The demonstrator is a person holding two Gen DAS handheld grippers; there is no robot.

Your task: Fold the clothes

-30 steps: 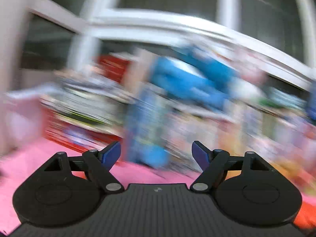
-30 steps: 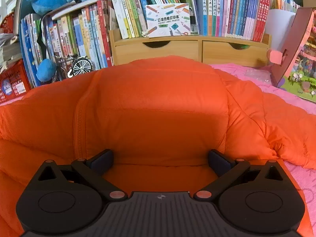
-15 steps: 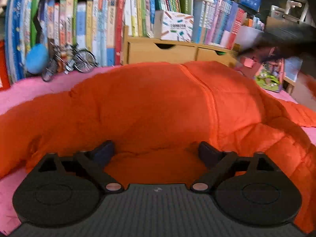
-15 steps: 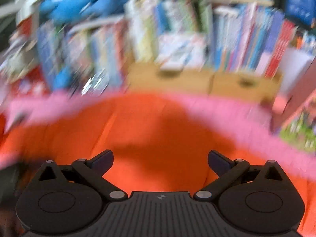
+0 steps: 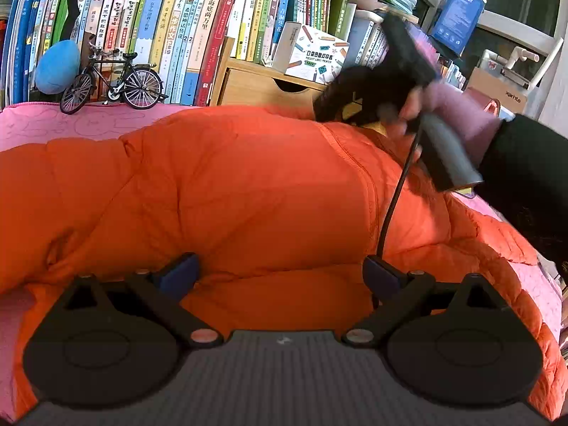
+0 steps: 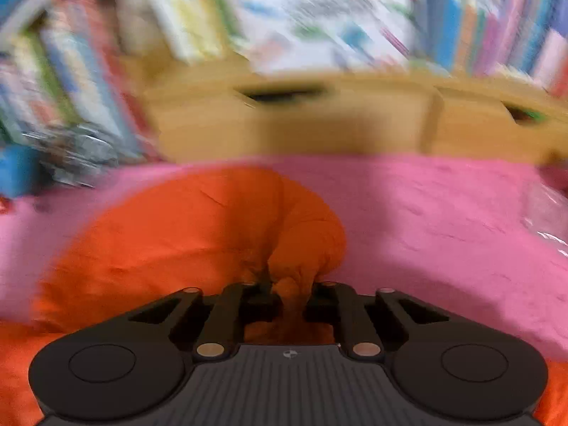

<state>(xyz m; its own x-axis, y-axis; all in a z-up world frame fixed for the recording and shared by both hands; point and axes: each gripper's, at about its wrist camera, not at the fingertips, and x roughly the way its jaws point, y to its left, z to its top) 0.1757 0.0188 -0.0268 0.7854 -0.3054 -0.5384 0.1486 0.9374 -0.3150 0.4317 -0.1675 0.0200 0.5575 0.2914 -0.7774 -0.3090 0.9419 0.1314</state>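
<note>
Two tools: right tool (image 6: 291, 294) pinches the orange jacket (image 5: 248, 191); left tool (image 5: 280, 273) spread over it.

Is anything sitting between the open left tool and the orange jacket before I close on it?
Nothing visible does. The left tool is open with the orange jacket bulging right up between its fingers. The right tool is already shut on a bunch of the jacket; only its black cable hangs near the left tool's right finger.
</note>
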